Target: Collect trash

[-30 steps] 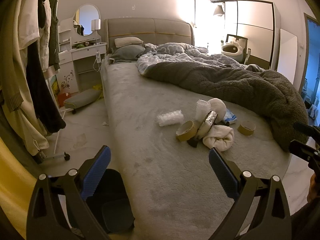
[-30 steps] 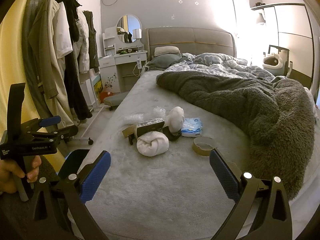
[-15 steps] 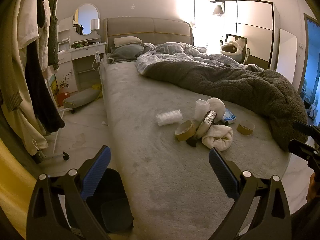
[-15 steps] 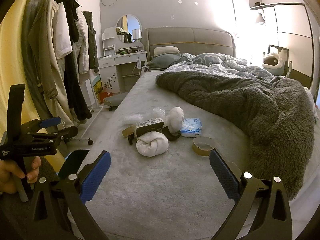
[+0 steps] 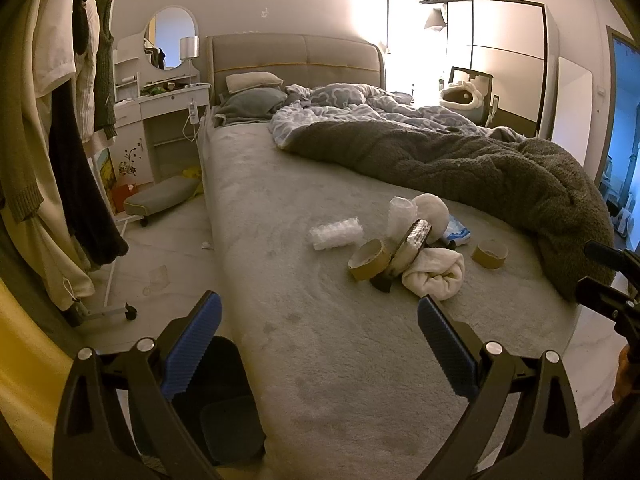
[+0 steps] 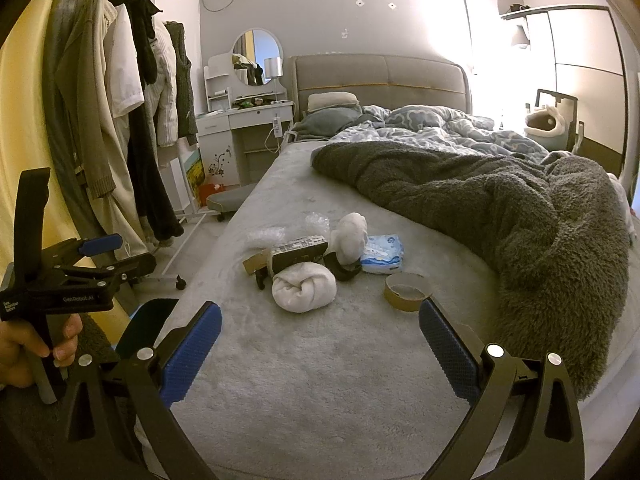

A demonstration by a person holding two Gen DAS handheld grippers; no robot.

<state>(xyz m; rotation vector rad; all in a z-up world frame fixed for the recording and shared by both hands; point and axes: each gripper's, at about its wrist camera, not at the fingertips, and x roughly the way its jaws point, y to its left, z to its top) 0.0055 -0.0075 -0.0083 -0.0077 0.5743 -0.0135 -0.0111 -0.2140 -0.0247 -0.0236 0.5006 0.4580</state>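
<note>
The rolled white towel [image 6: 304,286] and boxed packet [image 6: 298,250] hide most of the tape roll [image 6: 256,262] behind them; the packet's print is unreadable.

1. You have a wide bed [image 5: 280,264] under a pale grey fleece cover, with a padded grey headboard [image 5: 296,58] against the far wall.
2. A dark grey fuzzy blanket [image 6: 500,208] lies bunched along the right side of the bed, with a blue patterned duvet [image 6: 436,126] crumpled beyond it.
3. Two pillows [image 5: 252,94] are stacked at the head, the beige one on the grey.
4. To your left, a white dressing table [image 6: 248,124] carries a round mirror [image 6: 258,56] and a small lamp [image 6: 273,67].
5. Coats and jumpers [image 6: 120,120] hang on a wheeled rack, left of the bed.
6. A low grey stool [image 5: 164,200] sits on the floor by the dressing table.
7. A wardrobe [image 5: 500,52] fills the far right corner.
</note>
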